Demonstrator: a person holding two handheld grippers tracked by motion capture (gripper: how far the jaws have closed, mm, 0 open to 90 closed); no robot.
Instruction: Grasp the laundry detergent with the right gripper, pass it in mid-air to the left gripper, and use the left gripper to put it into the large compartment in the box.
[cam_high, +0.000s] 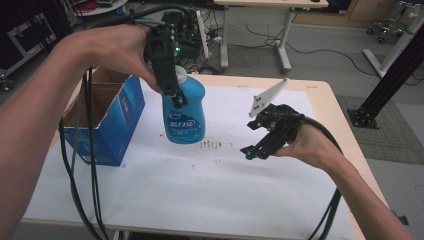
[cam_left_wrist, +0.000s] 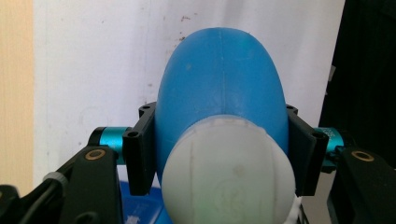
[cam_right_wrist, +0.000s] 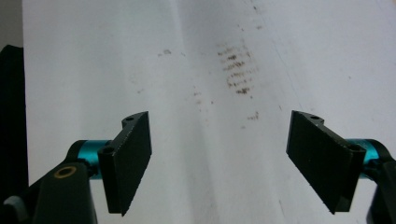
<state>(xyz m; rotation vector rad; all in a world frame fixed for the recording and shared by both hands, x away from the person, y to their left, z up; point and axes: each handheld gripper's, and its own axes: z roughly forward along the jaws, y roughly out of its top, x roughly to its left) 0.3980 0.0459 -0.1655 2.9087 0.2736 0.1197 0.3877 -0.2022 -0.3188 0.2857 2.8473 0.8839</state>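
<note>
L gripper (cam_high: 176, 95) w/ blue bottle (cam_high: 184, 112)

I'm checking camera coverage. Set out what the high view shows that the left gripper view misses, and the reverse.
High view alone: the blue box standing open at the table's left, the right gripper open above the white sheet, and the bottle's label.

Left gripper view alone: the bottle's white cap seen end-on, with both fingers pressed against the bottle's sides.

Both: the left gripper shut on the blue bottle, held over the white sheet.
</note>
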